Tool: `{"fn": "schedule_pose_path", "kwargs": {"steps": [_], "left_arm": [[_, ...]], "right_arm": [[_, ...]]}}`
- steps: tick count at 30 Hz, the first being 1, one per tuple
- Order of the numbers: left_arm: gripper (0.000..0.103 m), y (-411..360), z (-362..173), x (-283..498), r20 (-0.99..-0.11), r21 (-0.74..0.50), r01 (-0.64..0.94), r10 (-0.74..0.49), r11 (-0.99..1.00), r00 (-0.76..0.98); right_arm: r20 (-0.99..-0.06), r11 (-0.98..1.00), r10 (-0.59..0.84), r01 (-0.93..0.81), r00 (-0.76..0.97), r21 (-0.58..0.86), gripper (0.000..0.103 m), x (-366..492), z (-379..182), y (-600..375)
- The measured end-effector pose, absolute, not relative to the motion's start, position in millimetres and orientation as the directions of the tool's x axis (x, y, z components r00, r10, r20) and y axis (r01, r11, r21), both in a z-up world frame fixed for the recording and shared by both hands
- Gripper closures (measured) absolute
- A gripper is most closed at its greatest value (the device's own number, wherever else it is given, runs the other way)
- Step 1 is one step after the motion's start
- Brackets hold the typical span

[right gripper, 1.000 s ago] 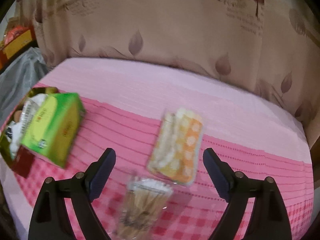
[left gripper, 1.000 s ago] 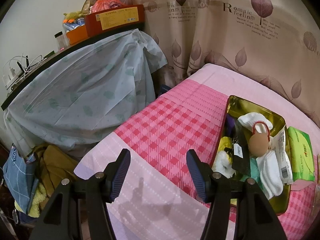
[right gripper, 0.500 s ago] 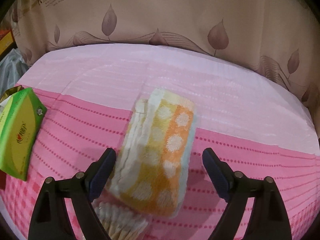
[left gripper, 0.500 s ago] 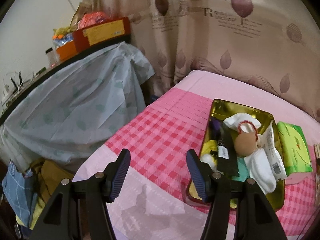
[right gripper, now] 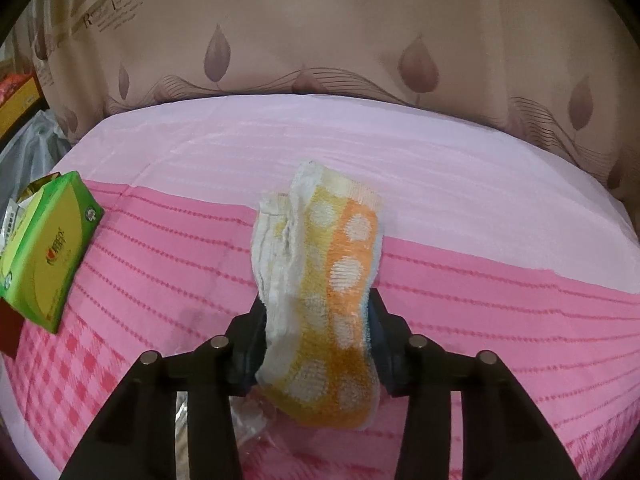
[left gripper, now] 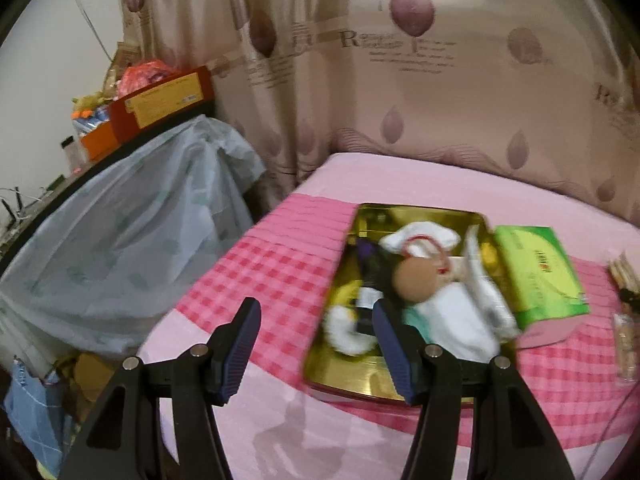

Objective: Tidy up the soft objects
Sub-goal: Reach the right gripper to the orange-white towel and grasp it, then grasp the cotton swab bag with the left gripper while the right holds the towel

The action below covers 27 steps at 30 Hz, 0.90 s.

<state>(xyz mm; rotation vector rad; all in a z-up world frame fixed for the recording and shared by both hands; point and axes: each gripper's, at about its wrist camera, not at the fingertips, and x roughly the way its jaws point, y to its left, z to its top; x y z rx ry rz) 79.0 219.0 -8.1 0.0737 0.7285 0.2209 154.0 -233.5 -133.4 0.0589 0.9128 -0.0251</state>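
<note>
Right gripper (right gripper: 316,328): jaws closing, now pinched in on the folded yellow-and-orange terry towel with white dots (right gripper: 320,280). A second ago they stood wide around it, untouched; now both pads press its flanks and the cloth bulges above and below the pinch. The towel's far end points to 12 o'clock across the pink striped and checked bedspread (right gripper: 480,300). It appears to rest on the bed and not yet be lifted.

Left gripper (left gripper: 316,344): jaws wide apart, nothing between them. Its view has swung since a second ago, so the gold rectangular metal tin (left gripper: 340,376) now sits at 3 o'clock of the fingertips, closer to the middle of the frame. The tin holds white socks, a tan ball-shaped item and dark pieces; the frame is blurred.

Green cardboard tissue box (right gripper: 44,252) lies at 9 o'clock of the towel, well apart, beside the tin's right edge in the left view.

Judgement: grasp just being secured. Next step is likely lift and carry towards the tin. Risk: soft folds slipping or unfolding on the lift.
</note>
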Motion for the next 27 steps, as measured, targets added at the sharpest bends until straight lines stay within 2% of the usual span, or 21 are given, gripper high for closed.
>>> {"fn": "schedule_pose_path", "kwargs": {"steps": [6, 15, 20, 23, 27], "left_arm": [[0.043, 172.0, -8.9, 77.9, -0.678, 0.095, -0.056, 0.106, 0.994, 0.728], [0.043, 55.2, -17.0, 77.9, -0.706, 0.080, 0.259, -0.129, 0.962, 0.696], [0.042, -16.0, -26.4, 71.1, -0.738, 0.062, 0.474, -0.279, 0.878, 0.614], [0.040, -52.2, -35.8, 66.8, -0.764, 0.031, 0.571, -0.349, 0.820, 0.543], [0.039, -89.2, -48.2, 65.5, -0.798, 0.000, 0.646, -0.389, 0.763, 0.460]], "right_arm": [[-0.786, 0.996, -0.010, 0.080, 0.619, 0.050, 0.062, 121.2, -133.0, -258.2], [-0.779, 0.986, -0.048, 0.152, 0.626, 0.061, 0.062, 65.2, -133.5, -302.1], [-0.777, 0.977, -0.115, 0.211, 0.618, 0.023, 0.062, 38.9, -135.8, -322.9], [-0.777, 0.973, -0.109, 0.227, 0.620, 0.044, 0.061, 32.3, -137.2, -329.7], [-0.784, 0.973, -0.116, 0.228, 0.610, 0.034, 0.058, 37.4, -138.7, -327.5]]}}
